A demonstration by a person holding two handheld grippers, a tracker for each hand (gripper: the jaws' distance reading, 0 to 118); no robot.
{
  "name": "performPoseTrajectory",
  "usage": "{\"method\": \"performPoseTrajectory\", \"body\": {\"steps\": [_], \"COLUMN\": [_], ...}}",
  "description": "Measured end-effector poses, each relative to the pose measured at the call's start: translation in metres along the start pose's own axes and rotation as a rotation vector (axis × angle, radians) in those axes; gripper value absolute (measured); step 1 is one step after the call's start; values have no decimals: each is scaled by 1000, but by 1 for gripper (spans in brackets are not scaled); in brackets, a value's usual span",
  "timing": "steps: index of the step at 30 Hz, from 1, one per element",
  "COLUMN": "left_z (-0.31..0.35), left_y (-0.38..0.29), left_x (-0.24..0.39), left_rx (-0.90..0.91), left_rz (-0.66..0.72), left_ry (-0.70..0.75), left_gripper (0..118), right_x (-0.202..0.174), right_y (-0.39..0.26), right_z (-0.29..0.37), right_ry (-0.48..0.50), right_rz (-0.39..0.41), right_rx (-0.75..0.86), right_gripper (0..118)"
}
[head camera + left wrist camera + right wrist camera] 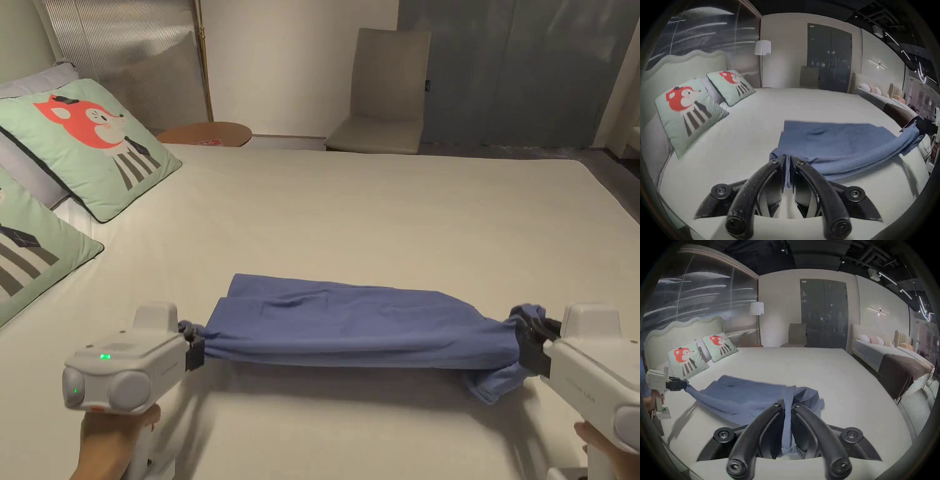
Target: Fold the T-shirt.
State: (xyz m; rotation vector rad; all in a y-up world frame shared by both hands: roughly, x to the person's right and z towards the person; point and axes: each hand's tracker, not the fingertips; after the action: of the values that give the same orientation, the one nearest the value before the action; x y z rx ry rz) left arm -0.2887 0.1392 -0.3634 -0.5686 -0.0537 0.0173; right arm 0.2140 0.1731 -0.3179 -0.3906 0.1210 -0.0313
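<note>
right now i have the left gripper and right gripper each clamped on 1 end of the blue cotton t-shirt, lifted taut over the cream bed; uneven pulling could slip it free.

Furniture showroom laid out as bedroom. Shown by: large cream-covered bed with scalloped pale upholstered headboard; mint-green square cushions printed with red fox; white-shaded floor lamp in corner; beige upholstered chair set against dark grey double doors. Further made-up beds with pink and white pillows lined alongside. Exposed black ceiling with track lighting seen overhead, as in shop floor.
</note>
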Motion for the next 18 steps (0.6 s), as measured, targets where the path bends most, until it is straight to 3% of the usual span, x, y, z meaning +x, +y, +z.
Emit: {"method": "performPoseTrajectory", "body": {"steps": [11,18], "left_z": [87,119], "left_y": [-103,-142], "left_x": [-16,-17], "left_rx": [-101,-163], "left_rz": [40,-23], "left_ry": [-21,-10], "left_gripper": [4,4], "right_x": [-17,-27], "right_y": [-79,-117], "right_z": [103,149], "right_ry": [41,25], "right_rz": [-81,-135], "right_rx": [-103,-212], "right_gripper": [4,4]}}
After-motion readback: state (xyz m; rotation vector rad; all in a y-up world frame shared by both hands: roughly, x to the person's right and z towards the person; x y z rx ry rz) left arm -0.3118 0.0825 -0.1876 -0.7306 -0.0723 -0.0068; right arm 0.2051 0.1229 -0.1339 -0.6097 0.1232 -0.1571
